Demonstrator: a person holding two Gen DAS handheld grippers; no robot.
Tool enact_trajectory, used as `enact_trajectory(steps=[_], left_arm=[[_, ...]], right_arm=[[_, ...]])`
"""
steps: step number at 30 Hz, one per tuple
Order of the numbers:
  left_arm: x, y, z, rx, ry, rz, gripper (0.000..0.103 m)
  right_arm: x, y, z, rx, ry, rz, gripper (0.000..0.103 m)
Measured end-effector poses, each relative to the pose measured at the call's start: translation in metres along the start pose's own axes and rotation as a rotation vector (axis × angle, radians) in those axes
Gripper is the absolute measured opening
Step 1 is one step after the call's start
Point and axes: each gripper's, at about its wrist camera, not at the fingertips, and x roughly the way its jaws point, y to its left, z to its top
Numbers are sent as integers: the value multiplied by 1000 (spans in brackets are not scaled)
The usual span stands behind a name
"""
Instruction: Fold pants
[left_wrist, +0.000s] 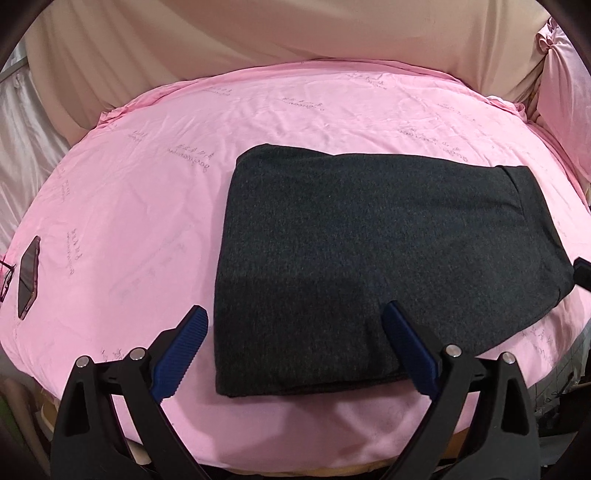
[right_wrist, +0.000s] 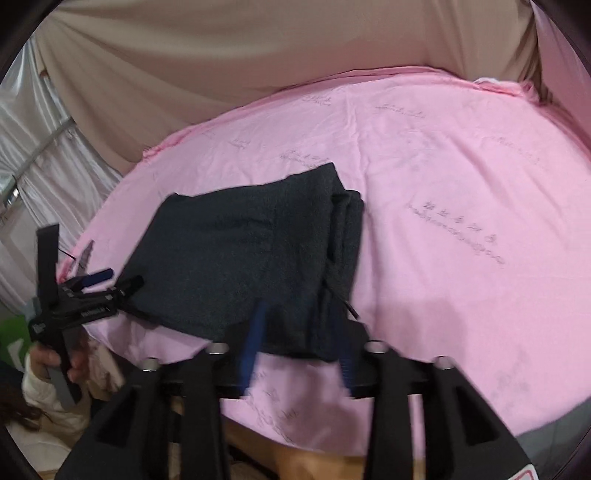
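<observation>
On the pink sheet, pants lay folded flat. Left gripper hovered wide, empty, likely released; right gripper looked parted, blurred, gripping nothing.

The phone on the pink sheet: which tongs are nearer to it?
Left. The left tongs are open at the pants' near-left corner, on the phone's side; the right tongs are at the opposite end.

Pants: one dark grey pair, folded
Grippers: two, left gripper and right gripper
Pink sheet: one
Phone: one
Glasses: one pair, at the edge
Beige drape: one
</observation>
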Motion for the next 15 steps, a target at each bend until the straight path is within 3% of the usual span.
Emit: enact_trajectory(steps=[1, 3, 5, 9, 12, 15], left_arm=[[0, 0, -1, -1, 3, 5, 95], [2, 0, -4, -8, 7, 14, 96], [4, 0, -5, -17, 15, 20, 96], [-4, -5, -5, -3, 5, 32, 96], [1, -9, -9, 19, 1, 53, 98], [9, -4, -10, -21, 22, 33, 98]], right_arm=[[5, -2, -5, 5, 15, 17, 44], [16, -2, -14, 13, 25, 40, 30], [18, -1, -18, 20, 5, 40, 22], [-12, 6, -11, -6, -63, 42, 1], [15, -16, -19, -5, 26, -85, 1], [16, -42, -28, 147, 30, 19, 9]])
